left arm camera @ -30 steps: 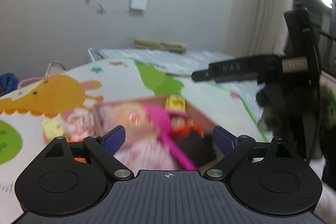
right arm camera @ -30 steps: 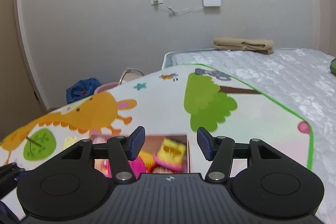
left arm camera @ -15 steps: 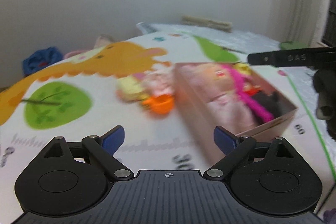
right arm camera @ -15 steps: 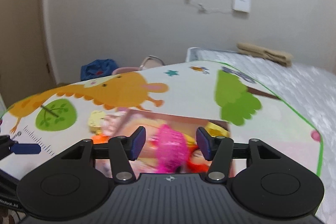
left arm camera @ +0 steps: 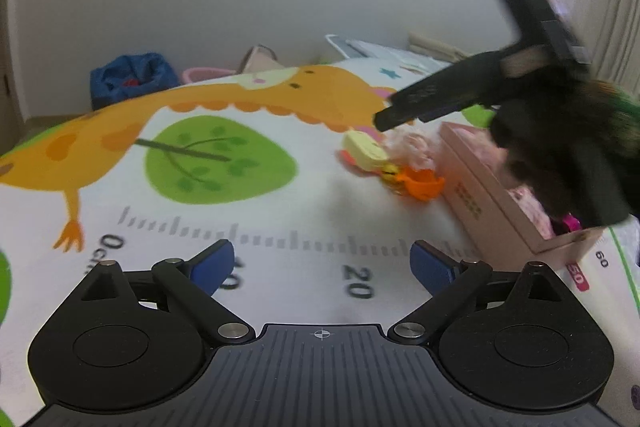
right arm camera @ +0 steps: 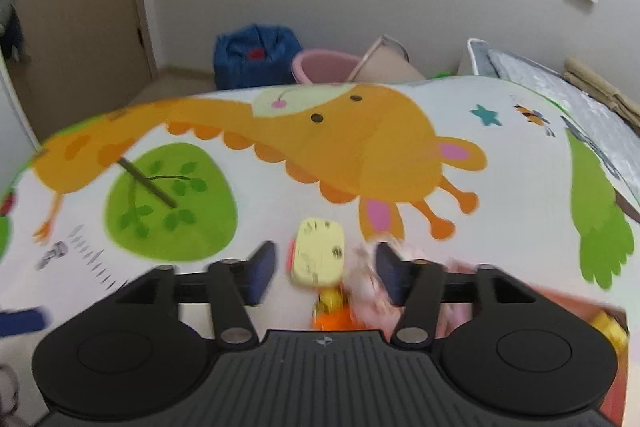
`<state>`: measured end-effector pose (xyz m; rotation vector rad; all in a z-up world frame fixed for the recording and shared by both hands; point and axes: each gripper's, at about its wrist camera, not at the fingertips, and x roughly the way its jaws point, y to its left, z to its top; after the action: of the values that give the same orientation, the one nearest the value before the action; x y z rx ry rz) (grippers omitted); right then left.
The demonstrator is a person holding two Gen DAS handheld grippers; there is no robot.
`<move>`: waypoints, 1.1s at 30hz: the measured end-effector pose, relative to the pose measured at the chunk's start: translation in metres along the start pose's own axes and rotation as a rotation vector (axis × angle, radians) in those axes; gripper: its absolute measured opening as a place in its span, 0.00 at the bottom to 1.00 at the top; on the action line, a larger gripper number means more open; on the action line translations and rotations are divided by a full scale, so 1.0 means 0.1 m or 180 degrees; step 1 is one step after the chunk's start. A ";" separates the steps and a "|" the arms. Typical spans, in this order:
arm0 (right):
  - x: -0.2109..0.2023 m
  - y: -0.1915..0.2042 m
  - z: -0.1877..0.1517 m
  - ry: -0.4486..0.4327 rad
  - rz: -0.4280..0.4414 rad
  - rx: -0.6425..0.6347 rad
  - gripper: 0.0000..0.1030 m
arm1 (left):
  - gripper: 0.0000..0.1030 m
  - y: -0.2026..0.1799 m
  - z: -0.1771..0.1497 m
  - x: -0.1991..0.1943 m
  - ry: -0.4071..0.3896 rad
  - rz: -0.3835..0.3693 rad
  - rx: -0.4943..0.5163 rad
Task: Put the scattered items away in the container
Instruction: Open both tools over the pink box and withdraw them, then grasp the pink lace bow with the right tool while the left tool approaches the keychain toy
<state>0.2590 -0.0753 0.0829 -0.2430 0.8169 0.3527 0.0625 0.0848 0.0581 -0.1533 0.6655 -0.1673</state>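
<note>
I am swinging the right gripper [right arm camera: 324, 269], jaws apart and empty, off the box [left arm camera: 516, 215] onto the yellow toy [right arm camera: 318, 259] lying beside it; left gripper [left arm camera: 322, 263] is hovering open; next pick lining up.

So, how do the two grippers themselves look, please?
Both are matte black. The left gripper and the right gripper each have blue finger pads, black linkage arms with silver pivot screws, two round discs, and a ribbed centre plate with a small crosshair mark.
</note>
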 end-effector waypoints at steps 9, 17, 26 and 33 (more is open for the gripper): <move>0.63 -0.01 0.12 0.0608 0.0052 0.0389 0.54 | 0.95 0.39 -0.06 -0.04 -0.0006 0.0010 -0.0229; -0.28 0.28 -0.74 0.1009 0.1058 0.0474 0.54 | 0.95 0.43 -0.09 -0.04 -0.0003 -0.0105 -0.0114; -1.21 0.21 -0.95 0.0052 0.0461 -0.0341 0.54 | 0.95 -0.01 -0.10 0.13 0.0118 -0.0319 0.0205; -0.50 0.11 -0.12 0.0268 -0.0170 -0.1010 0.45 | 0.95 -0.24 -0.13 0.19 0.0124 -0.0382 0.0395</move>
<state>0.2147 -0.0800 0.1115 -0.5779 0.8339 0.4236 0.0665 0.0562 0.0409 -0.0707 0.6829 -0.3270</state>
